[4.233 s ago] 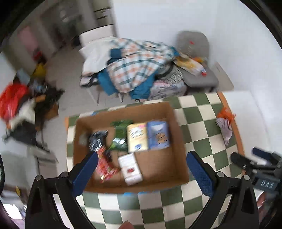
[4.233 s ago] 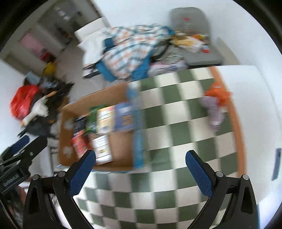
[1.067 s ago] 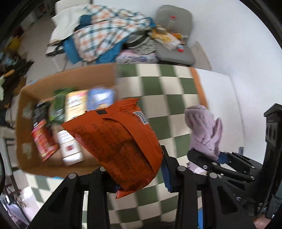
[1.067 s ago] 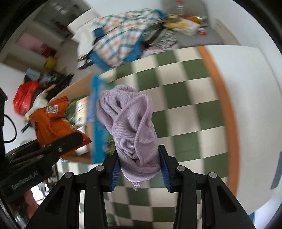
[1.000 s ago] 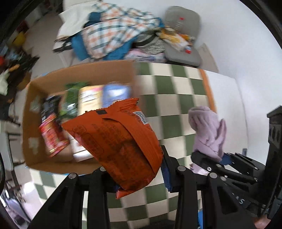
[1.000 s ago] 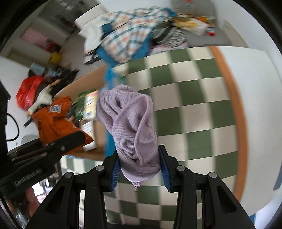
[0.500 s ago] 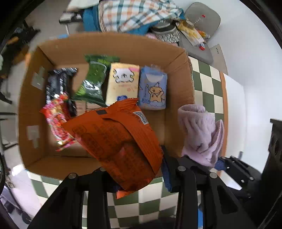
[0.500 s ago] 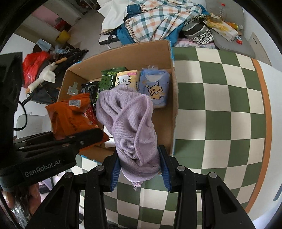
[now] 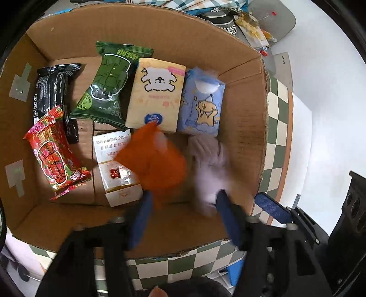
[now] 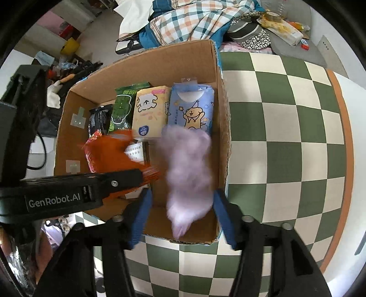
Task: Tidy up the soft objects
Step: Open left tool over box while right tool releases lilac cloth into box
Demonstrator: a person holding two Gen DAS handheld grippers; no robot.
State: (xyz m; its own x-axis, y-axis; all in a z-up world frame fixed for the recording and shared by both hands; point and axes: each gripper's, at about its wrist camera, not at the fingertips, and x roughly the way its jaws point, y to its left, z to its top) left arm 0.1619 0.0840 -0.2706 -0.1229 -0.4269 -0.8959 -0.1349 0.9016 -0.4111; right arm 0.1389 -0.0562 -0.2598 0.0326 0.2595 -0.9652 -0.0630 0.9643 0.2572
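A cardboard box (image 9: 242, 128) (image 10: 219, 96) stands on the green-and-white checkered table. My left gripper (image 9: 185, 217) is open above the box; a blurred orange packet (image 9: 157, 164) (image 10: 107, 153) is loose between and beyond its fingers, falling into the box. My right gripper (image 10: 180, 214) is open above the box's right side; a blurred lilac cloth (image 10: 187, 169) (image 9: 210, 164) drops free between its fingers. The right gripper's blue fingertip (image 9: 272, 205) shows at the box's right wall in the left wrist view.
In the box lie a blue tissue pack (image 9: 201, 105), a yellow pack (image 9: 155, 93), a green packet (image 9: 109, 82), a black packet (image 9: 52, 91), a red packet (image 9: 55, 157) and a white carton (image 9: 114, 169). Clothes (image 10: 194, 20) pile behind the table.
Both grippers have opened over the box. The orange packet and the lilac cloth have left the jaws and are dropping into the box, blurred by motion.
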